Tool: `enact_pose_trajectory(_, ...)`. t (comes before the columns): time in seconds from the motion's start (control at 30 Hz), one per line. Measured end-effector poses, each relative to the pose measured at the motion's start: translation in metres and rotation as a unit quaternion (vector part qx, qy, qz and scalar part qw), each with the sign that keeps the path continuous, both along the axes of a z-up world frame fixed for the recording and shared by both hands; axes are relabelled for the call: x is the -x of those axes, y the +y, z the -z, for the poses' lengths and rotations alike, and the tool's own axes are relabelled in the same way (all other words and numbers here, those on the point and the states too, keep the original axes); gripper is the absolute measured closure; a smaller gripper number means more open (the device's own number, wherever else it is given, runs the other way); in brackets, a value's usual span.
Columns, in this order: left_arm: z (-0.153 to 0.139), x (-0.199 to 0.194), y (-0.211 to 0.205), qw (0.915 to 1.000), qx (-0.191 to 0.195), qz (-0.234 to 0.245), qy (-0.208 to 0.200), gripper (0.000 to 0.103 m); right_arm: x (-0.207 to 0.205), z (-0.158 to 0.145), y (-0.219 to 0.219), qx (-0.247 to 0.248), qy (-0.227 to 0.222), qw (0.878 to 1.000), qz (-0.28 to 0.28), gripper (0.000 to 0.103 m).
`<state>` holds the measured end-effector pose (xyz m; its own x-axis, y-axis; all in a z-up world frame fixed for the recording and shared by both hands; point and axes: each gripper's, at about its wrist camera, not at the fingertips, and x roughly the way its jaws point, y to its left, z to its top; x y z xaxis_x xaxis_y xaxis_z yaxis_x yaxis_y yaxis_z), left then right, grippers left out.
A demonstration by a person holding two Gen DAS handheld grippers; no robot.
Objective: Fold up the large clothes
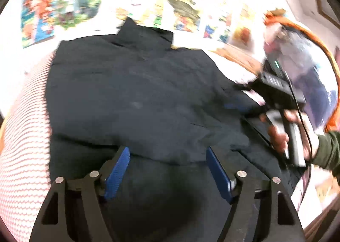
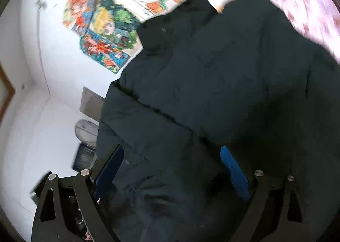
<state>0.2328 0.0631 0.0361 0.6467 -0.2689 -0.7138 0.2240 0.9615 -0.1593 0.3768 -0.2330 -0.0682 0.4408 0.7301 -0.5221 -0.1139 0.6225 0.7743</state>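
Note:
A large dark navy jacket point(image 1: 138, 85) lies spread on a bed, its collar point(image 1: 146, 31) at the far end. My left gripper point(image 1: 167, 152) hovers over the jacket's near hem with its blue pads point(image 1: 118, 169) wide apart and nothing pinched between them. At the jacket's right edge a hand point(image 1: 278, 135) holds the other tool. In the right wrist view, my right gripper point(image 2: 172, 150) stands open over the same jacket point(image 2: 223, 76), a puffy fold lying below its fingers. Both views are blurred.
A pink-and-white patterned bed cover point(image 1: 25, 127) shows left of the jacket. Colourful posters point(image 1: 63, 4) cover the white wall behind. An orange-edged object point(image 1: 308, 57) sits at the right. Off the bed's side are a grey round object point(image 2: 86, 131) and a dark box point(image 2: 84, 157).

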Motion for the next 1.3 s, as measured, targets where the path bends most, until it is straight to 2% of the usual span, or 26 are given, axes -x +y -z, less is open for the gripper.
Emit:
enact_pose_trajectory(0.1, -0.004, 0.001, 0.023, 0.9985, 0.010, -0.053, -0.010, 0.021, 0.005, 0.013, 0.001, 0.014, 0.030, 0.999, 0.000, 0.013)
enact_pose_trajectory(0.2, -0.006, -0.002, 0.051, 0.9927, 0.023, -0.117, -0.016, 0.019, 0.008, 0.021, 0.010, 0.040, 0.045, 0.998, -0.015, 0.014)
enact_pose_trajectory(0.3, -0.003, -0.008, 0.084, 0.9809, 0.071, -0.181, -0.009, 0.015, 0.012, 0.017, 0.019, 0.076, 0.033, 0.997, -0.013, 0.018)
enact_pose_trajectory(0.33, -0.001, -0.011, 0.095, 0.9753, 0.088, -0.202, -0.005, 0.015, 0.014, 0.013, 0.023, 0.088, 0.026, 0.996, -0.013, 0.028)
enact_pose_trajectory(0.37, 0.001, -0.014, 0.104, 0.9704, 0.099, -0.220, 0.000, 0.014, 0.015, 0.011, 0.024, 0.101, 0.023, 0.995, -0.012, 0.046)
enact_pose_trajectory(0.4, 0.002, -0.015, 0.107, 0.9680, 0.102, -0.229, 0.002, 0.014, 0.015, 0.007, 0.026, 0.121, 0.022, 0.992, -0.008, 0.055)
enact_pose_trajectory(0.43, 0.004, -0.017, 0.112, 0.9648, 0.105, -0.241, 0.005, 0.014, 0.017, 0.003, 0.027, 0.135, 0.015, 0.991, -0.008, 0.069)
enact_pose_trajectory(0.47, 0.006, -0.019, 0.116, 0.9627, 0.106, -0.249, 0.006, 0.013, 0.018, 0.000, 0.028, 0.147, 0.008, 0.989, -0.009, 0.089)
enact_pose_trajectory(0.53, 0.009, -0.022, 0.118, 0.9610, 0.107, -0.255, 0.005, 0.013, 0.022, -0.013, 0.027, 0.166, -0.021, 0.986, -0.009, 0.097)
enact_pose_trajectory(0.6, 0.009, -0.024, 0.117, 0.9617, 0.102, -0.254, 0.000, 0.013, 0.026, -0.031, 0.026, 0.194, -0.057, 0.979, -0.004, 0.098)
enact_pose_trajectory(0.67, 0.009, -0.030, 0.113, 0.9634, 0.091, -0.252, -0.006, 0.013, 0.029, -0.064, 0.024, 0.232, -0.119, 0.965, 0.017, 0.099)
enact_pose_trajectory(0.7, 0.009, -0.029, 0.109, 0.9642, 0.087, -0.250, -0.007, 0.013, 0.026, -0.073, 0.019, 0.239, -0.135, 0.961, 0.026, 0.099)
enact_pose_trajectory(0.77, 0.009, -0.039, 0.103, 0.9648, 0.069, -0.254, -0.012, 0.013, 0.019, -0.100, 0.007, 0.264, -0.181, 0.946, 0.059, 0.099)
enact_pose_trajectory(0.83, 0.008, -0.045, 0.097, 0.9650, 0.056, -0.256, -0.013, 0.013, 0.010, -0.115, -0.003, 0.286, -0.209, 0.931, 0.089, 0.099)
enact_pose_trajectory(0.9, 0.006, -0.053, 0.092, 0.9640, 0.041, -0.262, -0.016, 0.013, -0.007, -0.122, -0.019, 0.299, -0.213, 0.923, 0.118, 0.099)
enact_pose_trajectory(1.0, 0.005, -0.070, 0.083, 0.9632, 0.015, -0.267, -0.025, 0.013, -0.028, -0.116, -0.035, 0.312, -0.199, 0.918, 0.142, 0.099)
enact_pose_trajectory(1.07, 0.006, -0.081, 0.077, 0.9629, -0.006, -0.268, -0.030, 0.013, -0.049, -0.104, -0.034, 0.325, -0.181, 0.916, 0.149, 0.099)
enact_pose_trajectory(1.2, 0.011, -0.105, 0.068, 0.9611, -0.052, -0.269, -0.034, 0.013, -0.066, -0.068, -0.037, 0.360, -0.147, 0.911, 0.139, 0.099)
enact_pose_trajectory(1.3, 0.019, -0.123, 0.063, 0.9611, -0.070, -0.266, -0.022, 0.013, -0.062, -0.060, -0.037, 0.373, -0.136, 0.906, 0.149, 0.086)
